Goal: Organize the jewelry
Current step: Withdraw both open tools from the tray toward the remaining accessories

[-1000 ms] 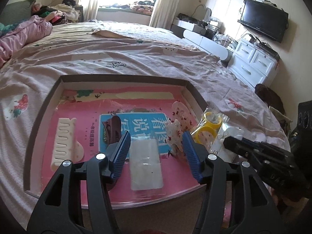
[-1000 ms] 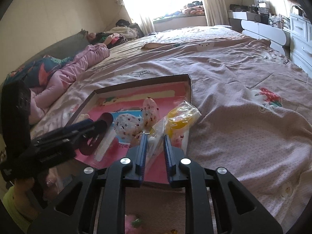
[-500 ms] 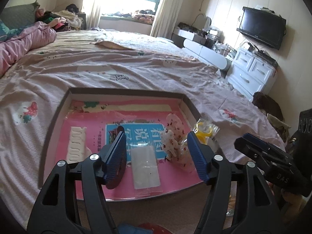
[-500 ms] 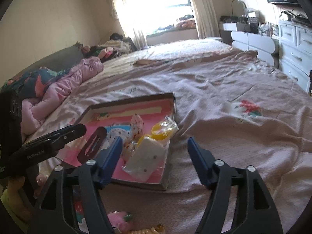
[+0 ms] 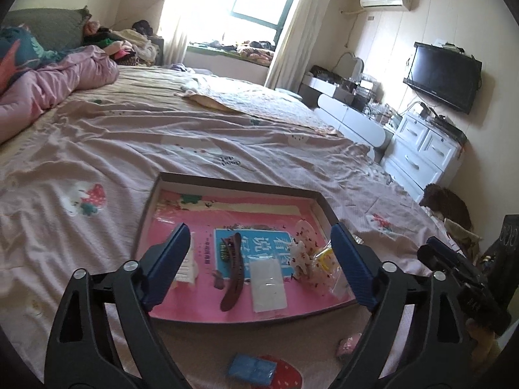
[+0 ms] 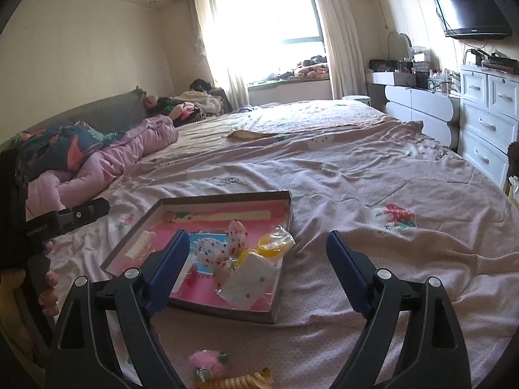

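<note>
A shallow box tray (image 5: 227, 184) with a pink printed bottom lies on the bed. In it lie a brown hair clip (image 5: 232, 272), a white comb (image 5: 186, 267), a clear bag (image 5: 268, 280), a speckled white clip (image 5: 301, 254) and a bag with yellow rings (image 6: 275, 243). A white earring card in a bag (image 6: 249, 280) leans at the tray's near right. My left gripper (image 5: 259, 265) is open and empty, above the tray's near edge. My right gripper (image 6: 258, 267) is open and empty, just short of the tray (image 6: 227, 196).
On the bed sheet in front of the tray lie a blue item (image 5: 251, 369), a small pink piece (image 5: 348, 347), a pink fluffy hair tie (image 6: 207, 361) and a beige coil band (image 6: 240, 381). A pink quilt (image 6: 107, 159) lies at the left. White drawers (image 6: 486, 123) stand at the right.
My right gripper has opened, let go of the bagged earring card into the tray and pulled back. My left gripper has opened wider and drawn back and up; the brown clip lies free.
</note>
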A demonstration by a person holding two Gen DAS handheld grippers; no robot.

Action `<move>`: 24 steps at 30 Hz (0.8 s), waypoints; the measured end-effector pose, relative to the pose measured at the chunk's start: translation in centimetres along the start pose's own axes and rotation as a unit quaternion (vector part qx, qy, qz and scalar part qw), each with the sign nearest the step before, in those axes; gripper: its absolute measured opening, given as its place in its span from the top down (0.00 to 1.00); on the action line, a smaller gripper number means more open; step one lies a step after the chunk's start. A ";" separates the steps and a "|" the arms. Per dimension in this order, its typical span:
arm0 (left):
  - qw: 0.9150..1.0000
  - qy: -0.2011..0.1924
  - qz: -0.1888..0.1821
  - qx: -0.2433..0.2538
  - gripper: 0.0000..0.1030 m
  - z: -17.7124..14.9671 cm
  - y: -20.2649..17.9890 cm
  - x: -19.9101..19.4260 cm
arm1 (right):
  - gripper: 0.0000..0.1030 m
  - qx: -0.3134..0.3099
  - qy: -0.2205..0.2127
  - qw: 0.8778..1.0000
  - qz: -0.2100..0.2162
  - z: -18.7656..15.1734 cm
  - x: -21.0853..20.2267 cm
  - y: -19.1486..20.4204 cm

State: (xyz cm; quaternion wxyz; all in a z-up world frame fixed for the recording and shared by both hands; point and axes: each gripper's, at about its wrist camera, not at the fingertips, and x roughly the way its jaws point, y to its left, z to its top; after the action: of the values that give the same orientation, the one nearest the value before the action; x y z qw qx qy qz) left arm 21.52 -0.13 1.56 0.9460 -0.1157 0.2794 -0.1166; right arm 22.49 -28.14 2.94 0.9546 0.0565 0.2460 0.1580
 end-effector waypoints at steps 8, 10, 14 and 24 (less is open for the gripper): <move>0.999 -0.037 0.028 0.027 0.15 0.0 -0.8 -3.2 | 0.18 -0.008 -0.013 1.000 0.001 0.1 -2.2 0.9; 0.998 -0.044 0.027 0.030 0.15 0.1 -1.1 -3.8 | 0.18 -0.008 -0.013 1.000 0.005 0.1 -2.7 1.1; 0.998 -0.054 0.022 0.028 0.15 -0.2 -1.2 -4.8 | 0.14 -0.018 -0.016 1.000 0.010 -0.1 -3.5 1.8; 0.997 -0.066 0.037 0.016 0.12 -2.4 -0.5 -7.0 | 0.13 -0.040 -0.008 0.999 0.013 -1.6 -5.2 3.2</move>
State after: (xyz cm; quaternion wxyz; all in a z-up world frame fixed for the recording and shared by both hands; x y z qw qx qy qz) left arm 14.35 1.02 3.22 0.9677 -0.0973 0.2188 -0.0786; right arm 16.58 -26.73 4.51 0.9558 0.0222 0.2315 0.1799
